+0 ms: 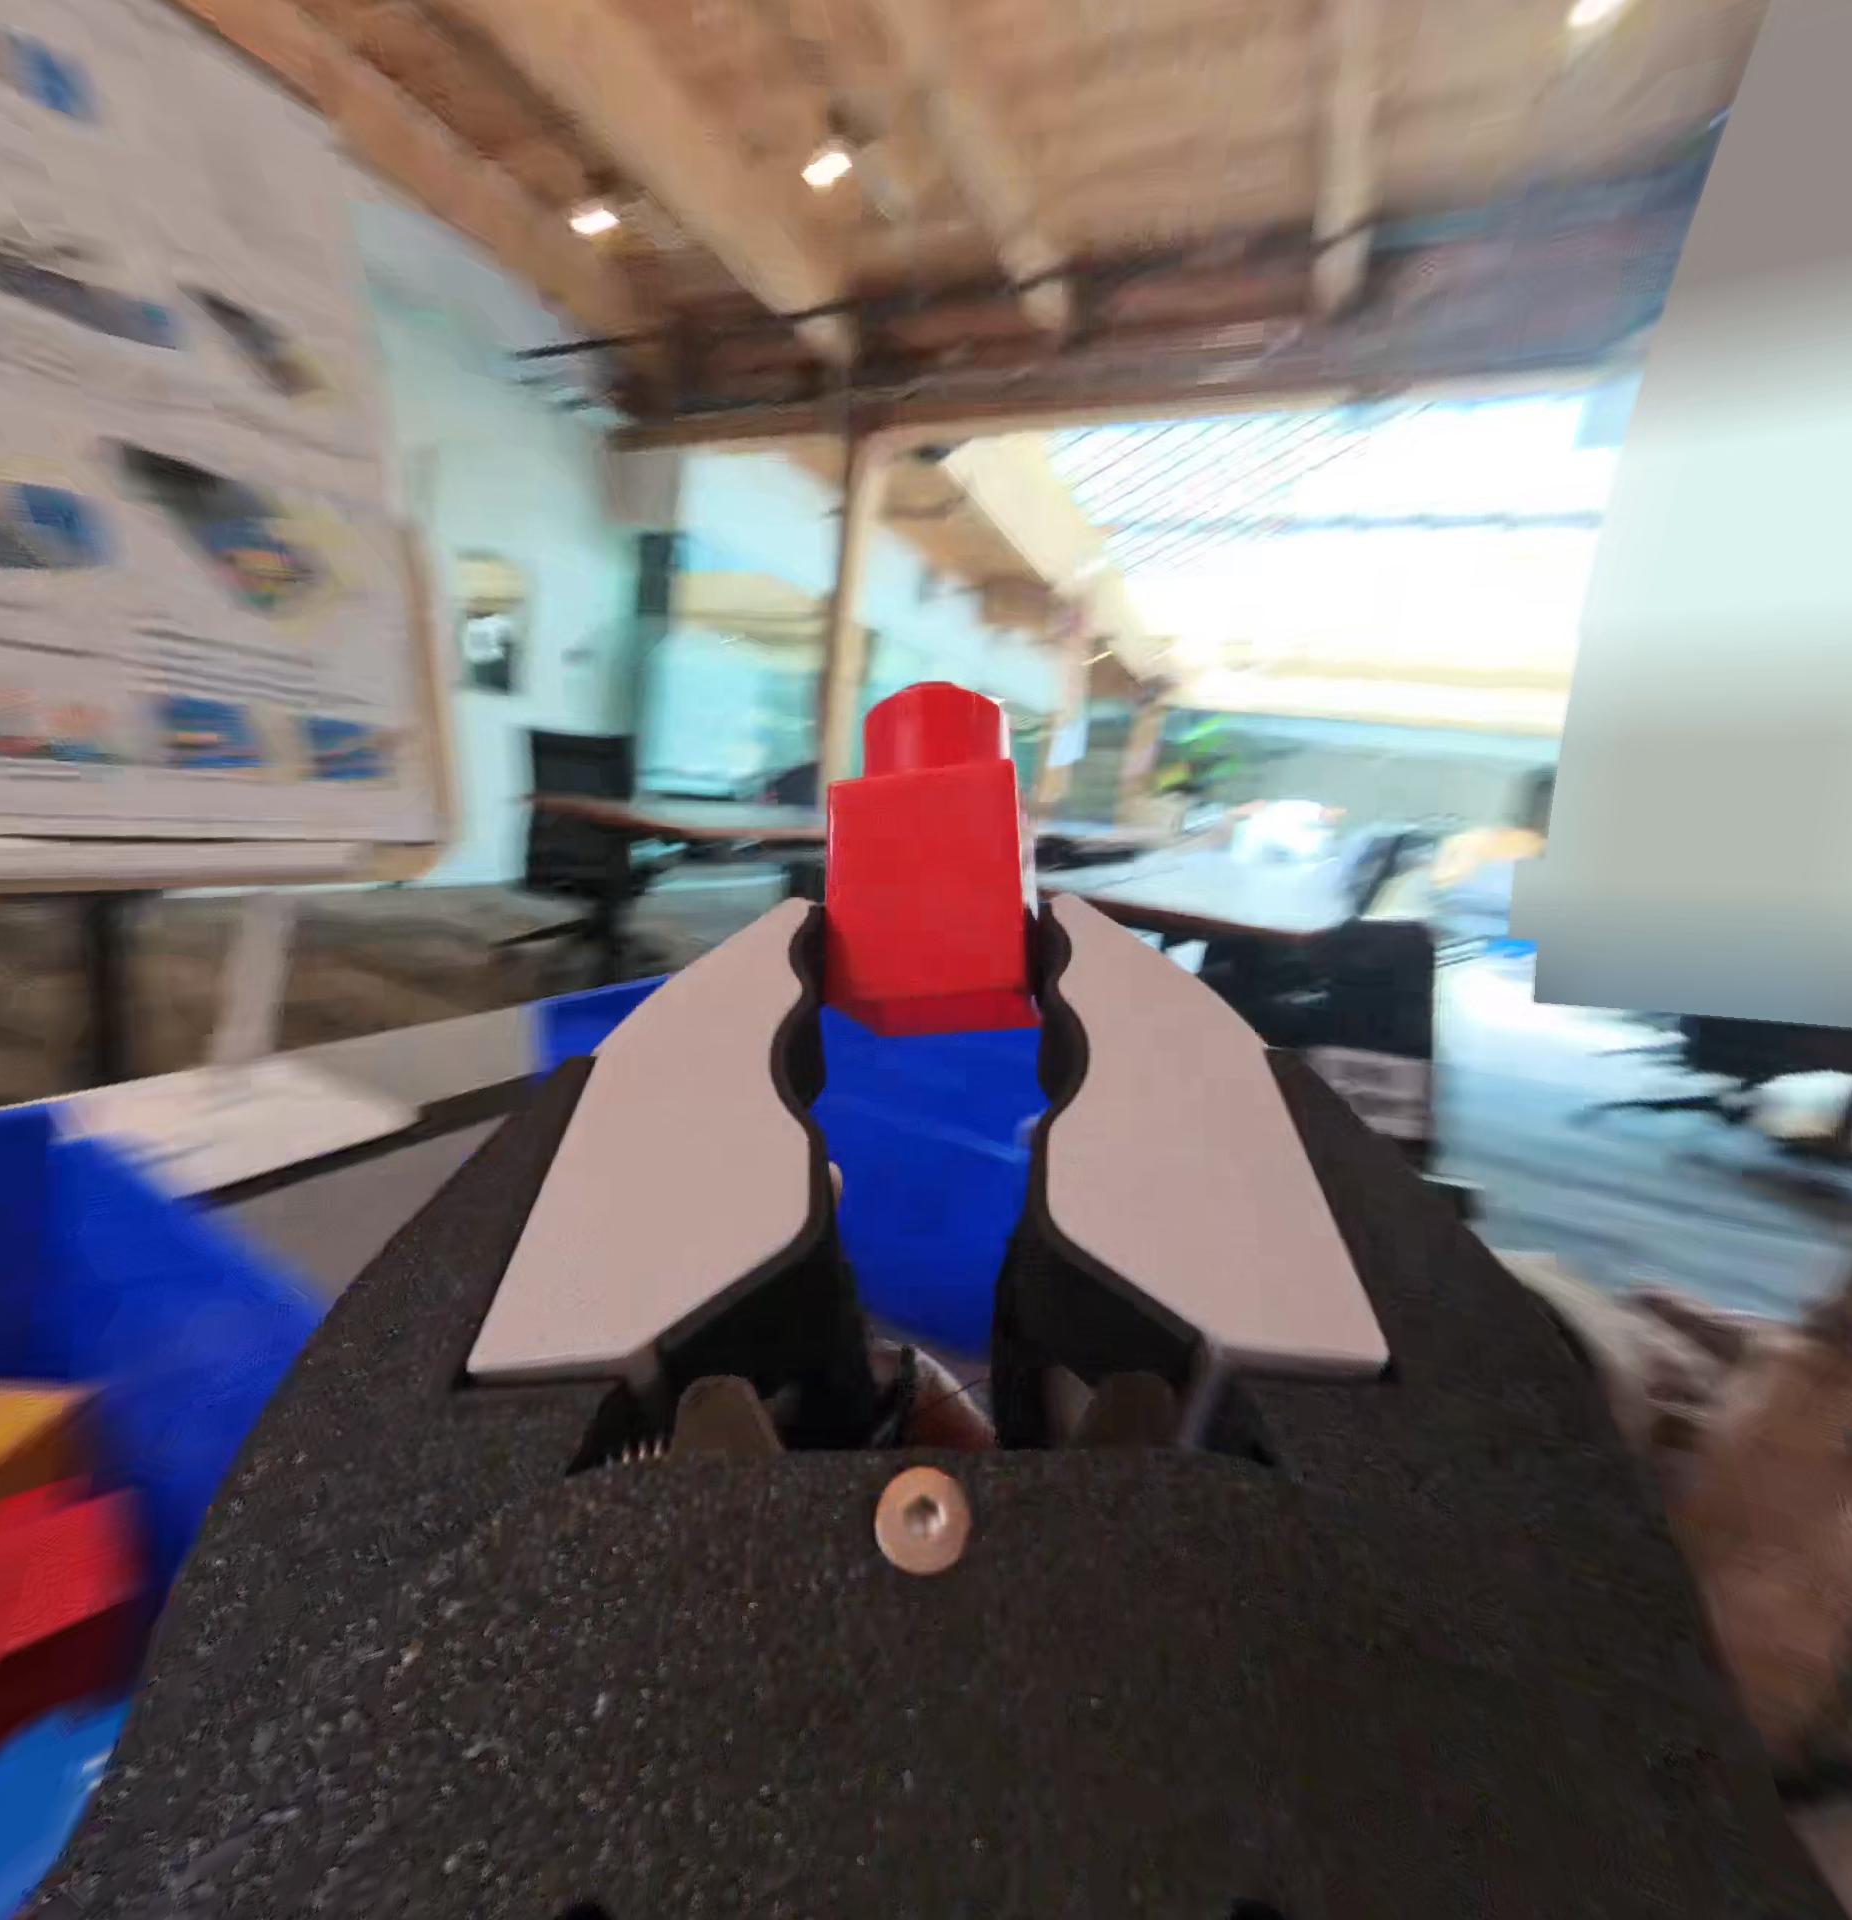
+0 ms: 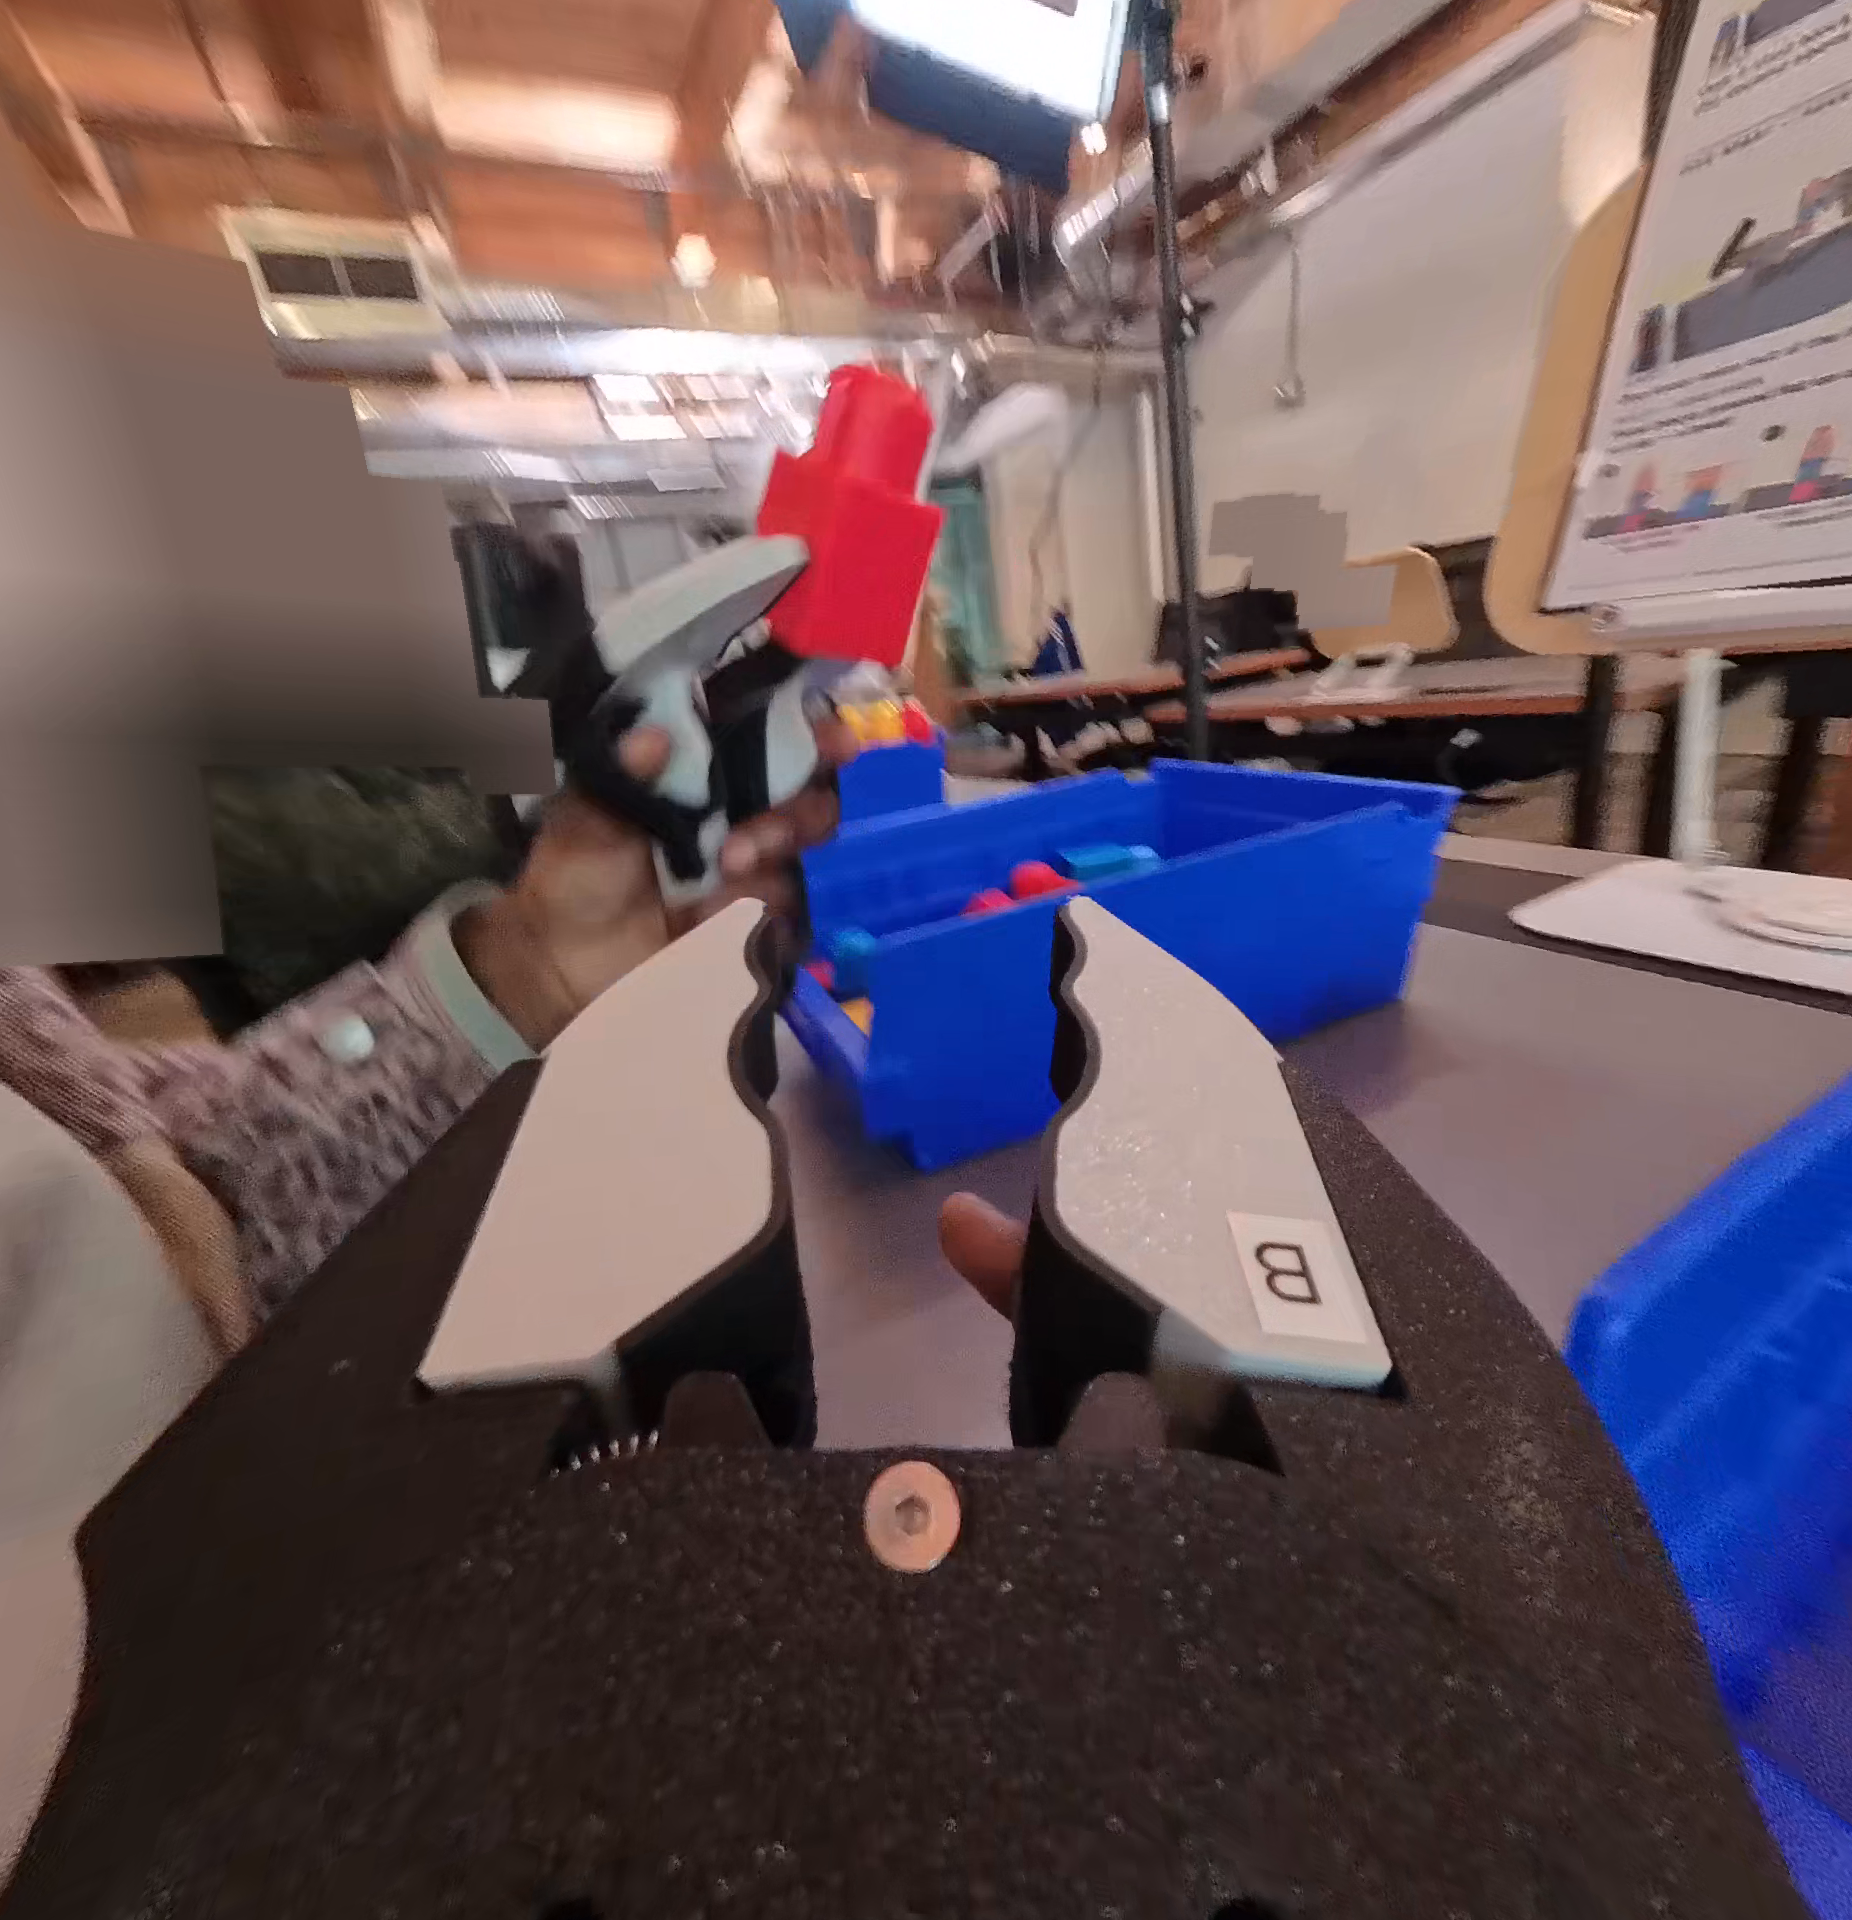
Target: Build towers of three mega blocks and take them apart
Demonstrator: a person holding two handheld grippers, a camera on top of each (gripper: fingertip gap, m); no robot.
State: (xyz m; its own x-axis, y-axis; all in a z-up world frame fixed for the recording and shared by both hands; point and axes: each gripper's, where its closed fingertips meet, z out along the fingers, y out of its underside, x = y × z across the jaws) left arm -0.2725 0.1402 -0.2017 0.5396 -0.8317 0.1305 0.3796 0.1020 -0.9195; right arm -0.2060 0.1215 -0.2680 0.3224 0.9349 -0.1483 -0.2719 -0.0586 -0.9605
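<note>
Right wrist view: nearest, the right gripper (image 2: 909, 940) hangs with its grey fingers parted around nothing, over a dark grey tabletop (image 2: 1524, 1122). A fingertip of the hand holding it shows between the finger bases. At the right edge sits a blurred corner of a blue plastic bin (image 2: 1753, 1382). Farther on, a blue plastic divided bin (image 2: 1192, 966) rests on the tabletop with small red, blue and yellow blocks inside. Left of it and raised well above it, a hand (image 2: 610, 904) in a patterned sleeve grips the left gripper (image 2: 787, 623), whose fingers are clamped on the lower body of a red plastic one-stud mega block (image 2: 854, 551). The block's long axis leans slightly right, stud up. Behind stand a black pole (image 2: 1176, 416) and a poster board (image 2: 1753, 312).

In the left wrist view the same red block (image 1: 927, 894) sits pinched between the fingertips, stud upward, base tilted toward the camera, with blue bin wall directly beyond.
</note>
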